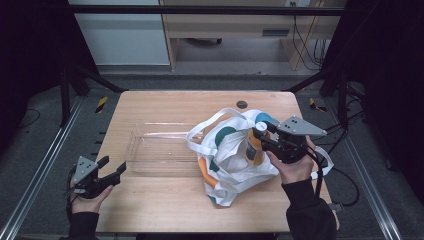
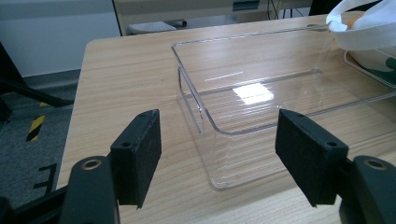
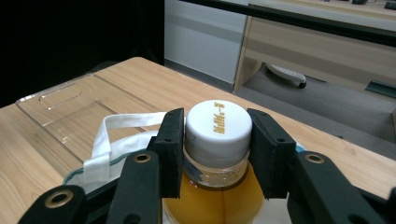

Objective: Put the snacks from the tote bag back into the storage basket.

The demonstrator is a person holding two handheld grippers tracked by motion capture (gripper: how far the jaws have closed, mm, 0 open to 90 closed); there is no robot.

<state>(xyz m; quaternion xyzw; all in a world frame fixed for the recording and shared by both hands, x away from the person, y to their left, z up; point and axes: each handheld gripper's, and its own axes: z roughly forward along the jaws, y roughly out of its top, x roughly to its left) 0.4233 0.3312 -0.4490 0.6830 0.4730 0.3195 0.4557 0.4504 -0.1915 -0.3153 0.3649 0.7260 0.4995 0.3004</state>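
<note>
The right gripper [image 3: 215, 149] clamps the white cap of an orange juice bottle [image 1: 254, 148] above the white tote bag [image 1: 227, 165], seemingly lifting it out, next toward the clear tray [image 1: 155, 147]; the left gripper [image 2: 219, 154] waits open.

There is one bottle [image 1: 255, 145] with one white cap [image 3: 218, 122]. There is one white bag [image 1: 227, 160], one clear box [image 1: 157, 147] and one table [image 1: 165, 205]. Two grippers: a left gripper [image 1: 114, 169] and a right gripper [image 1: 265, 137].
</note>
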